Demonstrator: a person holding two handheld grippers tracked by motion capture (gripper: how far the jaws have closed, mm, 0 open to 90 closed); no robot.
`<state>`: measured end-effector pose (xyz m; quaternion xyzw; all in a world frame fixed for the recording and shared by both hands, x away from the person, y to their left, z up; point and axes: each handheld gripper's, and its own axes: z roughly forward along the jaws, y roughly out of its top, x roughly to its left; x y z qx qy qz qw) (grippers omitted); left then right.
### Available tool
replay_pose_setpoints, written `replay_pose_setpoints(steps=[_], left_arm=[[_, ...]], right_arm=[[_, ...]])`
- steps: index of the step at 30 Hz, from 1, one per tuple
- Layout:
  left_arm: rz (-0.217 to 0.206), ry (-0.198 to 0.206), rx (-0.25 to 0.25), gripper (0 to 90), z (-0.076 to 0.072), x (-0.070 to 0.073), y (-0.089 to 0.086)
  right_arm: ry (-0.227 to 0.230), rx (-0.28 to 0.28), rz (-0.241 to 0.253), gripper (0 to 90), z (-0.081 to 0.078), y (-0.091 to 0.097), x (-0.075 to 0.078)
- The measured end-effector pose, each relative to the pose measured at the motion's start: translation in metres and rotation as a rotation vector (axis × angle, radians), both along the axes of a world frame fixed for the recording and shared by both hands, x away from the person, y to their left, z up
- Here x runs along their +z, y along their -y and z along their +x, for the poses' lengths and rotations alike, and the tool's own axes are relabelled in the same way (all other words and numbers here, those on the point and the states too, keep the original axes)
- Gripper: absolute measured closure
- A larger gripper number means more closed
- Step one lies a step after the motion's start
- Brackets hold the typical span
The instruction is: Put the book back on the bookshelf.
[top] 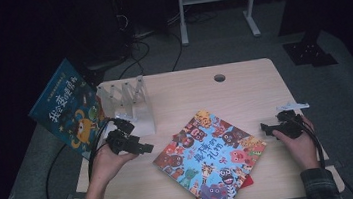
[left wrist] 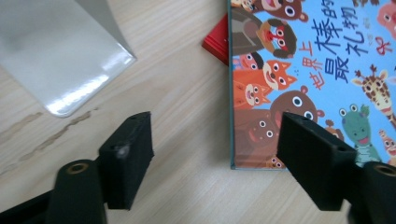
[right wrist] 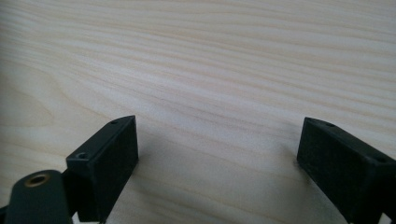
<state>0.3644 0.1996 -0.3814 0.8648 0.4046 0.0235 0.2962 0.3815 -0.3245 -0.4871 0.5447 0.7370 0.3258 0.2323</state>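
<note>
Left tool [top: 146,148] released, aimed at animal book [top: 210,159] lying flat at lower centre of bench [top: 243,84]. Right tool [top: 267,128] released too. Could just shove it off the red book [left wrist: 216,41] underneath.

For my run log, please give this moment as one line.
left tongs: open, empty, near colourful animal picture book | right tongs: open over pale wooden table | dark blue picture book: in white rack

Bare table [top: 243,87] beyond animal book [top: 210,158]
</note>
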Motion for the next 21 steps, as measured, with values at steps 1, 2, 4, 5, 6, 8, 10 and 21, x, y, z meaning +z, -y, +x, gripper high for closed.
replay_pose_setpoints(steps=[1, 2, 4, 5, 6, 8, 10, 21], left_arm=[[0.003, 0.006, -0.021, 22.3, -0.002, -0.006, 0.004], [0.003, 0.006, -0.021, 20.8, -0.002, -0.006, 0.004], [0.002, 0.011, -0.035, 17.9, -0.003, -0.011, 0.007], [0.002, 0.011, -0.052, 14.7, -0.004, -0.016, 0.009], [-0.009, 0.010, -0.056, 12.5, -0.005, -0.020, 0.010], [-0.030, 0.003, -0.061, 9.9, -0.006, -0.026, 0.010], [-0.032, 0.001, -0.059, 7.4, -0.006, -0.029, 0.010], [-0.032, -0.004, -0.019, 6.8, -0.004, -0.050, 0.003]], right_arm=[[0.000, 0.000, 0.000, 11.5, 0.000, 0.000, 0.000], [0.000, 0.000, 0.000, 11.5, 0.000, 0.000, 0.000], [0.000, 0.000, 0.000, 11.5, 0.000, 0.000, 0.000], [0.000, 0.000, 0.000, 11.5, 0.000, 0.000, 0.000], [0.000, 0.000, 0.000, 11.5, 0.000, 0.000, 0.000], [0.000, 0.000, 0.000, 11.5, 0.000, 0.000, 0.000], [0.000, 0.000, 0.000, 11.6, 0.000, 0.000, 0.000], [-0.012, 0.022, -0.002, 31.2, -0.006, -0.004, 0.005]])
